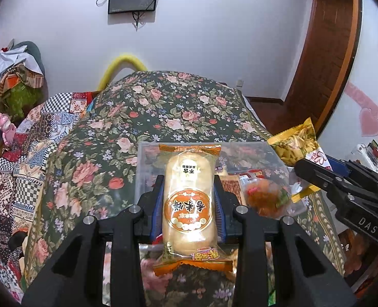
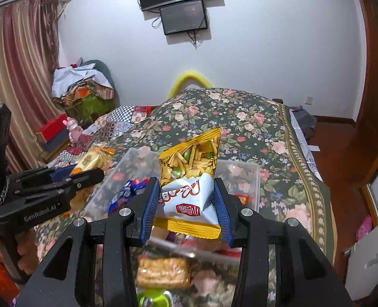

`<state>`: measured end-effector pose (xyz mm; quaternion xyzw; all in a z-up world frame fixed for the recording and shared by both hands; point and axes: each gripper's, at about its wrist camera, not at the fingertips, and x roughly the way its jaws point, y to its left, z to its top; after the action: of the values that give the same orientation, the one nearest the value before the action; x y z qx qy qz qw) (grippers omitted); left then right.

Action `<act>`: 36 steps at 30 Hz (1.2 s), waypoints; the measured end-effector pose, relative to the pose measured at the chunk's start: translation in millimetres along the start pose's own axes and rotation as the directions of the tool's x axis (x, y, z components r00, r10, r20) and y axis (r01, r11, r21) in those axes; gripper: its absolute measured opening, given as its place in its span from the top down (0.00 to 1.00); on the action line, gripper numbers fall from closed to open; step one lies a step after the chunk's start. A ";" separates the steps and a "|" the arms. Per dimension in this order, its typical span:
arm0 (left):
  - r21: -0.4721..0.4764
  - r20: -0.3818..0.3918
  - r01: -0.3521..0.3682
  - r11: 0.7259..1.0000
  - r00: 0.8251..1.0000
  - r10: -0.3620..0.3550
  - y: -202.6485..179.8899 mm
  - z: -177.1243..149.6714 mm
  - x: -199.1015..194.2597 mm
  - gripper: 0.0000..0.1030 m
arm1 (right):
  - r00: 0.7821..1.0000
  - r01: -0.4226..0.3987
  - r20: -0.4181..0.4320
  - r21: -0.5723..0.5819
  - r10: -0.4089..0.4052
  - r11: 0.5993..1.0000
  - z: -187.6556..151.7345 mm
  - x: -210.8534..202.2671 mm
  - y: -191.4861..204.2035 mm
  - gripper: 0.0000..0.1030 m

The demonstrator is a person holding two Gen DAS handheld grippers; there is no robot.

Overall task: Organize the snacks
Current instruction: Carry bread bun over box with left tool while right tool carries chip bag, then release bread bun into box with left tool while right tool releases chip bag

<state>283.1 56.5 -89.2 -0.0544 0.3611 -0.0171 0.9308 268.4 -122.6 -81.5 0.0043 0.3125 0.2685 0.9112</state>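
My left gripper (image 1: 190, 192) is shut on an orange-trimmed rice cracker pack (image 1: 190, 204), held above a clear plastic box (image 1: 148, 151) on the floral bedspread. My right gripper (image 2: 187, 192) is shut on a yellow and white snack bag (image 2: 189, 179) of sticks and green peas, held over the same box (image 2: 250, 168). The right gripper shows at the right of the left wrist view (image 1: 342, 186) with its bag (image 1: 296, 145). The left gripper shows at the left of the right wrist view (image 2: 48, 189) with its pack (image 2: 91, 160).
Inside the box lie an orange-filled wrapper (image 1: 268, 197), a blue wrapper (image 2: 125, 194) and a red one (image 2: 242, 199). A biscuit pack (image 2: 163, 272) and a green item (image 2: 153, 298) lie on the bed (image 1: 91, 174) in front of it. Clutter is piled at the far left (image 2: 81, 89).
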 end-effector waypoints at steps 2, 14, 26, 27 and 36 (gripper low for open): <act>-0.006 -0.012 0.007 1.000 1.000 -0.007 -1.9 2.7 11.2 0.67 | 1.000 0.002 -0.012 0.009 -0.002 1.000 0.9 8.8 -2.2 0.62; -0.031 -0.073 0.017 0.999 0.997 -0.019 -9.4 5.5 58.6 0.67 | 0.991 0.029 -0.129 0.010 -0.027 1.000 -3.5 69.1 -9.5 0.62; -0.044 -0.102 0.037 0.998 0.994 -0.042 -6.9 1.4 67.1 0.66 | 0.985 0.036 -0.165 -0.035 -0.041 0.999 -7.0 73.2 -3.9 0.54; -0.042 -0.103 0.041 0.998 0.994 -0.045 -6.8 0.5 65.0 0.66 | 0.985 0.040 -0.164 -0.042 -0.046 0.998 -7.1 71.0 -3.4 0.53; -0.018 -0.050 0.035 0.999 0.998 -0.036 -4.2 -4.0 20.1 0.48 | 0.991 0.025 -0.127 -0.067 -0.033 0.997 -13.3 31.2 0.0 0.41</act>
<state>295.3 50.5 -105.1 -0.0684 0.3835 -0.0318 0.9205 281.4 -109.4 -109.9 -0.0470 0.3613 0.2648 0.8928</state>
